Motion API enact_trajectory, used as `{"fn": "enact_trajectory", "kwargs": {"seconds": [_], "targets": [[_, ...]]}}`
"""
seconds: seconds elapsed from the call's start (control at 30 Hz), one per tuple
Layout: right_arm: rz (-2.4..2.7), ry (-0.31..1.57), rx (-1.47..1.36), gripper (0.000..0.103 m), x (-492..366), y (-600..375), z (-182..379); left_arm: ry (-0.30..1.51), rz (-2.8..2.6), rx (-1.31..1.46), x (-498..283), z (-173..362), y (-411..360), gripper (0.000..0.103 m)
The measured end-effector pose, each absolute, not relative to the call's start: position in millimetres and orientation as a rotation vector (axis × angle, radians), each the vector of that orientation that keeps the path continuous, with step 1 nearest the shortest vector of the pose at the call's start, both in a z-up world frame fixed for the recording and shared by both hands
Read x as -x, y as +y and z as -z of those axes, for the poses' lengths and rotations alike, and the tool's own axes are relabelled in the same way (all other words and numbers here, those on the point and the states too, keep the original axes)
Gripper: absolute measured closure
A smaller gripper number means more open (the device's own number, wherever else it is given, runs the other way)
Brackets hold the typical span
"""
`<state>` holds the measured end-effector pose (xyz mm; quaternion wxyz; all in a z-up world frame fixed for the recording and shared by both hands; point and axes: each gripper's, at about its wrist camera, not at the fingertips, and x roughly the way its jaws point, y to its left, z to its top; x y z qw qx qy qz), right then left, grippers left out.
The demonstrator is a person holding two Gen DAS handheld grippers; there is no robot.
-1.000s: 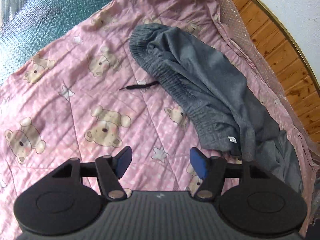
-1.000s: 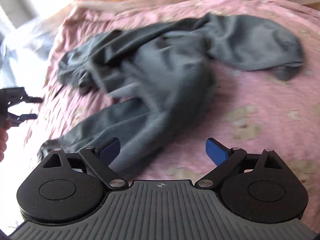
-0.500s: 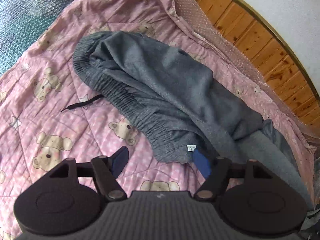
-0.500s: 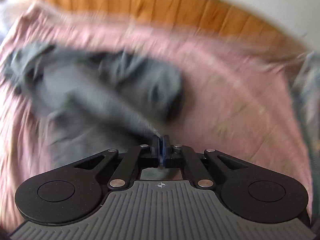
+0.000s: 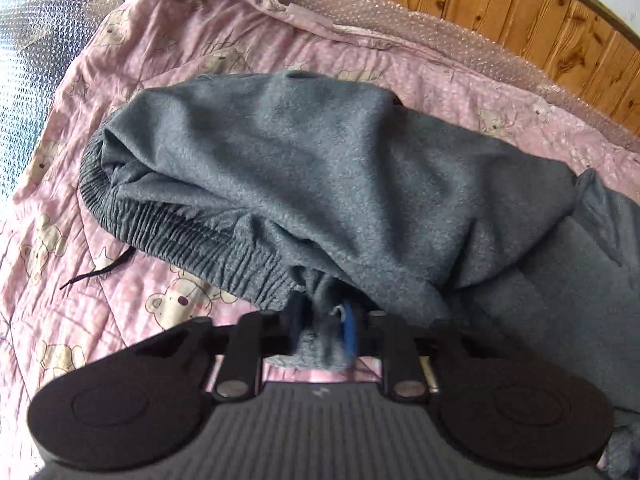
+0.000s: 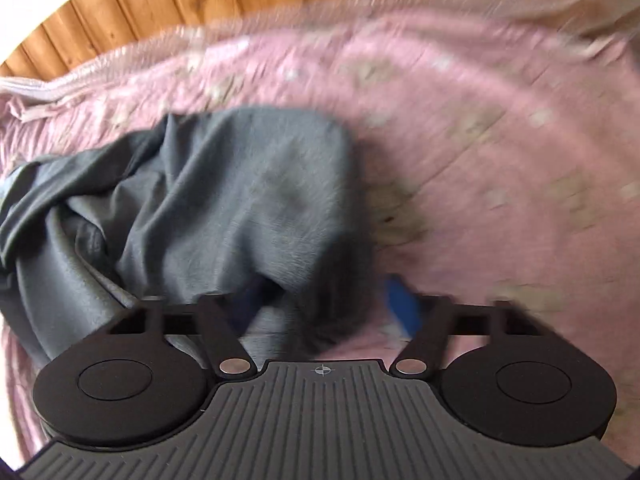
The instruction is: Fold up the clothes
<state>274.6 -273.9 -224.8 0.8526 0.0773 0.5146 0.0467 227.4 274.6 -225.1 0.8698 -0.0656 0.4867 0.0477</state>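
Note:
Grey sweatpants [image 5: 320,168] lie crumpled on a pink teddy-bear quilt [image 5: 168,52]. Their ribbed waistband [image 5: 192,240] runs at the lower left, with a black drawstring [image 5: 96,274] trailing on the quilt. My left gripper [image 5: 322,328] is shut on a bunch of the waistband fabric near its white tag. In the right wrist view a grey trouser leg [image 6: 248,200] lies in folds. My right gripper [image 6: 320,312] is open, with the leg's end lying between the fingers. The view is blurred.
A wooden plank wall [image 5: 500,4] runs behind the bed, with bubble wrap [image 5: 400,28] along the quilt's far edge. Silvery padded sheeting [image 5: 28,40] lies to the left. Bare pink quilt [image 6: 500,160] stretches to the right of the trouser leg.
My left gripper moved up to the waistband and shut on it. My right gripper, shut half a second ago, has opened, and the view has swung over the trouser leg.

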Motion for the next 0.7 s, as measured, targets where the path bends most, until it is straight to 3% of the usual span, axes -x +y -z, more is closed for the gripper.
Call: {"fn": "enact_trajectory", "kwargs": {"seconds": [0.2, 0.33, 0.37, 0.43, 0.47, 0.5, 0.57, 0.63, 0.7], "targets": [[-0.014, 0.844, 0.072, 0.100, -275.3, -318.1, 114.1, 1.038, -0.028, 0.093, -150.6, 109.5, 346.9, 0.093], [0.030, 0.741, 0.338, 0.099, -251.1, -338.9, 48.2, 1.320, -0.016, -0.076, -85.4, 113.5, 388.4, 0.092], [0.015, 0.791, 0.387, 0.097, -245.0, -341.4, 58.8, 1.373, -0.010, -0.059, -73.1, 126.4, 394.1, 0.092], [0.020, 0.981, 0.473, 0.085, -229.6, -349.2, 119.2, 1.469, 0.000, -0.027, -50.3, 150.3, 404.0, 0.091], [0.029, 1.076, 0.516, 0.063, -221.5, -353.7, 150.7, 1.478, 0.000, -0.019, -45.6, 155.6, 404.0, 0.091], [0.038, 1.172, 0.559, 0.057, -213.5, -358.1, 182.2, 1.477, 0.001, -0.009, -41.8, 158.2, 404.3, 0.087], [0.100, 1.211, 0.479, 0.056, -199.5, -374.3, 195.2, 1.418, 0.007, 0.018, -40.5, 147.9, 407.1, 0.078], [0.152, 1.194, 0.341, 0.047, -192.6, -390.6, 191.4, 1.337, 0.001, 0.034, -48.1, 132.0, 412.2, 0.058], [0.169, 1.131, 0.155, 0.031, -199.2, -404.3, 173.7, 1.251, -0.034, 0.040, -74.5, 123.1, 414.6, 0.053]]}}
